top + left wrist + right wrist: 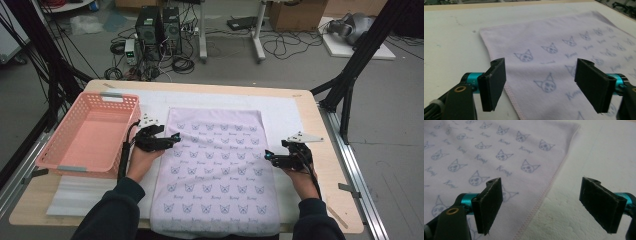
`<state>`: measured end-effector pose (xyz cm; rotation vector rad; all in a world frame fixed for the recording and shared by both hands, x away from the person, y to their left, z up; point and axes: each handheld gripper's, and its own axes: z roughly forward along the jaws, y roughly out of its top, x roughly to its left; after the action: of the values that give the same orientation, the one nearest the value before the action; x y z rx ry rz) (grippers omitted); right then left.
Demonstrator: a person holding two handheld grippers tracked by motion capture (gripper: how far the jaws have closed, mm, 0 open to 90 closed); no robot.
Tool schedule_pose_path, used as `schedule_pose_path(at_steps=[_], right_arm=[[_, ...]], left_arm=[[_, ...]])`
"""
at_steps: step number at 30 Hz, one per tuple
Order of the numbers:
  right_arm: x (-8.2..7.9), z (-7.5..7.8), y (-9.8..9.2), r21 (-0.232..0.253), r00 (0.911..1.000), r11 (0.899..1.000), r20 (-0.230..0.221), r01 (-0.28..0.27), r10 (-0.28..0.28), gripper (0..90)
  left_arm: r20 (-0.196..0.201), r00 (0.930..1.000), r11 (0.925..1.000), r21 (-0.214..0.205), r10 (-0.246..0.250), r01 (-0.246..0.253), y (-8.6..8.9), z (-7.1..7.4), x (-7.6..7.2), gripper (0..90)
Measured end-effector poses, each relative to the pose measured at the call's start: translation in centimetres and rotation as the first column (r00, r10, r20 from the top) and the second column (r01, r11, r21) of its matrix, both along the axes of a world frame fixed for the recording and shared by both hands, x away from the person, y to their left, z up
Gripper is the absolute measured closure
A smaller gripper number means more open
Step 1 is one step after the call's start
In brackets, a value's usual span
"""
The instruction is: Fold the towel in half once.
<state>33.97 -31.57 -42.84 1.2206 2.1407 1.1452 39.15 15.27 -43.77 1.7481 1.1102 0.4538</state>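
A pale lilac towel (pixel 215 170) printed with small cat faces lies flat on the white mat. My left gripper (pixel 172 139) hovers at the towel's left edge, jaws wide apart over the hem. In the left gripper view that towel (pixel 564 50) runs beneath the open left gripper (pixel 541 85), and nothing is pinched. My right gripper (pixel 268 156) sits at the towel's right edge, open as well. In the right gripper view the towel's stitched hem (pixel 544 195) passes between the spread jaws of the right gripper (pixel 541 205), with bare mat to the right.
A pink plastic basket (pixel 75 157) stands at the table's left, close beside my left hand. The white foam mat (pixel 290 112) covers most of the wooden tabletop (pixel 335 200). Computer towers and cables (pixel 157 30) lie on the floor beyond the far edge.
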Motion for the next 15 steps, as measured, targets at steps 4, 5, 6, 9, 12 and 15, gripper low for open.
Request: schedule_pose_path(at_steps=[4,5,6,9,12,15], right_arm=[[-0.1,0.0,0.0,0.004,0.9999,1.0,-0.001,0.01,-0.01,17.8],[-0.1,0.0,-0.1,0.006,0.9999,1.0,0.002,0.011,-0.011,17.8],[-0.1,0.0,-0.2,0.006,0.9999,1.0,0.004,0.01,-0.01,17.8],[-0.2,-0.1,-0.2,0.007,0.9998,1.0,-0.002,0.02,-0.02,17.8],[-0.1,-0.1,-0.1,0.0,0.9998,1.0,0.001,0.018,-0.018,17.8],[0.1,-0.3,0.0,-0.005,0.9996,1.0,-0.007,0.027,-0.027,17.9]], left_arm=[[-0.037,0.9989,0.9988,0.041,0.03,-0.028,-0.1,-0.2,1.4,28.6],[-0.038,0.9988,0.9983,0.052,0.03,-0.028,0.0,-0.3,1.6,29.2],[-0.054,0.9979,0.9973,0.065,0.036,-0.032,-0.2,-0.5,1.9,30.3],[-0.079,0.9958,0.9944,0.098,0.046,-0.038,-0.4,-1.0,2.5,32.2],[-0.106,0.993,0.9908,0.13,0.051,-0.037,-0.6,-1.4,2.7,36.5],[-0.1,0.9934,0.9876,0.152,0.056,-0.04,-0.9,-1.4,2.6,47.1]])
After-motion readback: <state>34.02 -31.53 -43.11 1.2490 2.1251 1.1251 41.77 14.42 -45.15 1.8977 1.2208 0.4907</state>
